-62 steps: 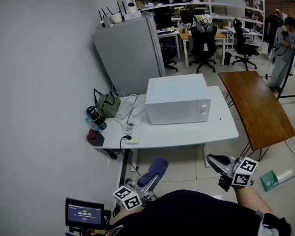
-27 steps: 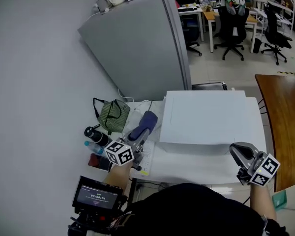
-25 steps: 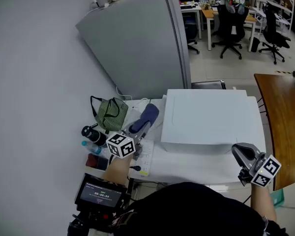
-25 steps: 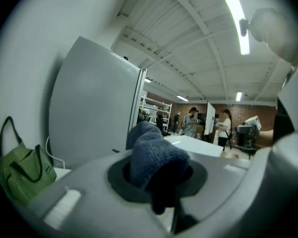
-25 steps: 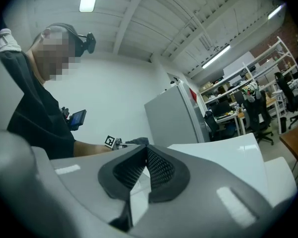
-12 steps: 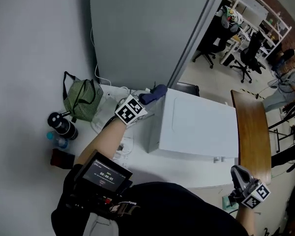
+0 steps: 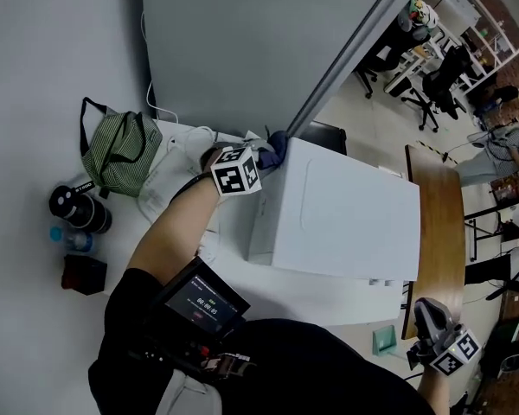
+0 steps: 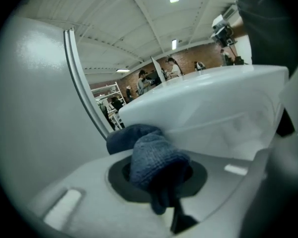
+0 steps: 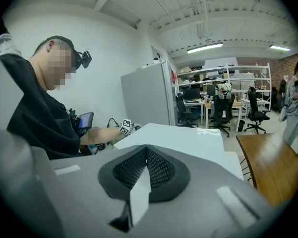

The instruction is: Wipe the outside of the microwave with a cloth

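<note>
left hand-held gripper (image 7: 271,151) pinches a fuzzy blue cloth (image 8: 156,157) against the rear top corner of the smooth, boxy white microwave (image 7: 346,219) on the bench (image 7: 316,290); right hand-held gripper (image 7: 426,311) closed, empty, well apart

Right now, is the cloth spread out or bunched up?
Bunched up: the blue cloth sits as a thick wad in the left tongs, against a corner of the microwave.

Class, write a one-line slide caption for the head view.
Left gripper holds a blue cloth at the microwave corner.
</note>
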`<state>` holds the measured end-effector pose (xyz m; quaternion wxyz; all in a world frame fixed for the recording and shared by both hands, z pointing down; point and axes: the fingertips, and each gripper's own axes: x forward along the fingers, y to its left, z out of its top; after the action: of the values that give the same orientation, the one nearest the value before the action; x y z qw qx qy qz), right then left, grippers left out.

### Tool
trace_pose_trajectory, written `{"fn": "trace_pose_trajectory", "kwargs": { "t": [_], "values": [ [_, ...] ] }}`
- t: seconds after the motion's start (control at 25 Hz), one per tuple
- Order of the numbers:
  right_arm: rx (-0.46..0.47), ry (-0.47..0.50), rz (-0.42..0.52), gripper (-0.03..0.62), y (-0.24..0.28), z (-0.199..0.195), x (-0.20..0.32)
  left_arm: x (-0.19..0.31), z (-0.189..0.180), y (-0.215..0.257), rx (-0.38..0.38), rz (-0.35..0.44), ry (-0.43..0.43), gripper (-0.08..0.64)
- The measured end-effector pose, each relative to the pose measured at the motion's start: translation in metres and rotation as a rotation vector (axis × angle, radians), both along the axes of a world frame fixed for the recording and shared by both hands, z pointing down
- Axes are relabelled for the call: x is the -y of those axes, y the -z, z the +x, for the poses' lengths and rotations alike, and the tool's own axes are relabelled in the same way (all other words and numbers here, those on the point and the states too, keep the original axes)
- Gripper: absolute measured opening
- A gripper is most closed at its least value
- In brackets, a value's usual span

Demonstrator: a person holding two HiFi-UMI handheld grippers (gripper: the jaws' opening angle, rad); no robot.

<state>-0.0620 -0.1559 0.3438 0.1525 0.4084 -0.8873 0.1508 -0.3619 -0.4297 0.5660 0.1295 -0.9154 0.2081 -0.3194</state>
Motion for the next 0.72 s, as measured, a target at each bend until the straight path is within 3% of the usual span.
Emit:
{"fn": "trace_pose_trajectory", "kwargs": {
  "t": [0.16, 0.56, 0.64, 0.72],
  "values": [
    [-0.017, -0.030, -0.034, 0.005, -0.010, 0.011, -0.002, 0.003, -0.001, -0.036, 0.138, -0.050, -0.109, 0.057],
    [-0.032, -0.058, -0.058, 0.005, -0.016, 0.012, 0.001, -0.012, -0.005, -0.149, 0.486, -0.149, -0.272, 0.057],
    [-0.033, -0.056, -0.057, 0.005, -0.016, 0.009, 0.001, -0.017, -0.006, -0.169, 0.524, -0.157, -0.278, 0.057],
    [-0.023, -0.052, -0.047, 0.005, -0.015, 0.008, 0.003, -0.017, -0.009, -0.166, 0.506, -0.156, -0.243, 0.057]
  ]
}}
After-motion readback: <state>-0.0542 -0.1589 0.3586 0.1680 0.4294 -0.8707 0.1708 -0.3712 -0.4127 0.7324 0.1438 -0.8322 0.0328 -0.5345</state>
